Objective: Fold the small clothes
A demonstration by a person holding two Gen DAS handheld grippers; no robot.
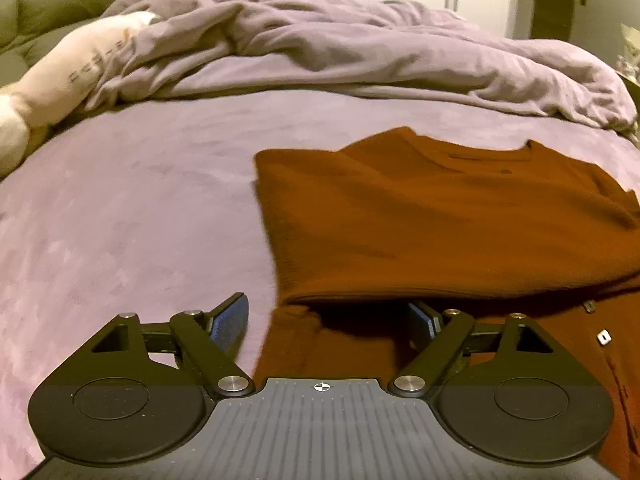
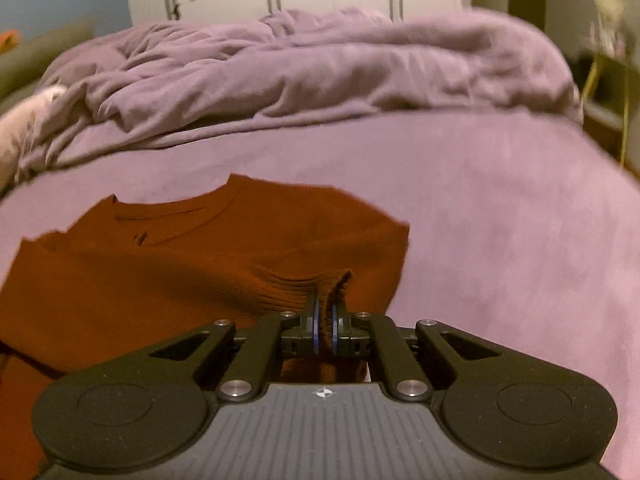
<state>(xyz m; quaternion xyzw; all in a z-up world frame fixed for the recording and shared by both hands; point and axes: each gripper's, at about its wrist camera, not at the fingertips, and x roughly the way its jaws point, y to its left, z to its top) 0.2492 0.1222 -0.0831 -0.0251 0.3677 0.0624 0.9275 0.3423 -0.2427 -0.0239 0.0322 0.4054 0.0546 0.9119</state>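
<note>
Two grippers are busy with one rust-brown shirt [image 1: 440, 220] on a bed covered by a purple sheet [image 1: 140, 200].

Far behind, a crumpled purple duvet [image 1: 340, 48] is pushed to the head of the bed, so the near part is left free as a folding surface; a white pillow [image 1: 68, 76] lies at the far left. The shirt is spread in the middle, collar to the far side, and its near part seems doubled over. A fold of its right hem is pinched by the right gripper [image 2: 325, 320], whose fingers are pressed together on the cloth, probably to carry this edge across. The left gripper [image 1: 332, 320] is held with fingers wide apart around the left near edge, nothing grasped yet. No containers are seen.
</note>
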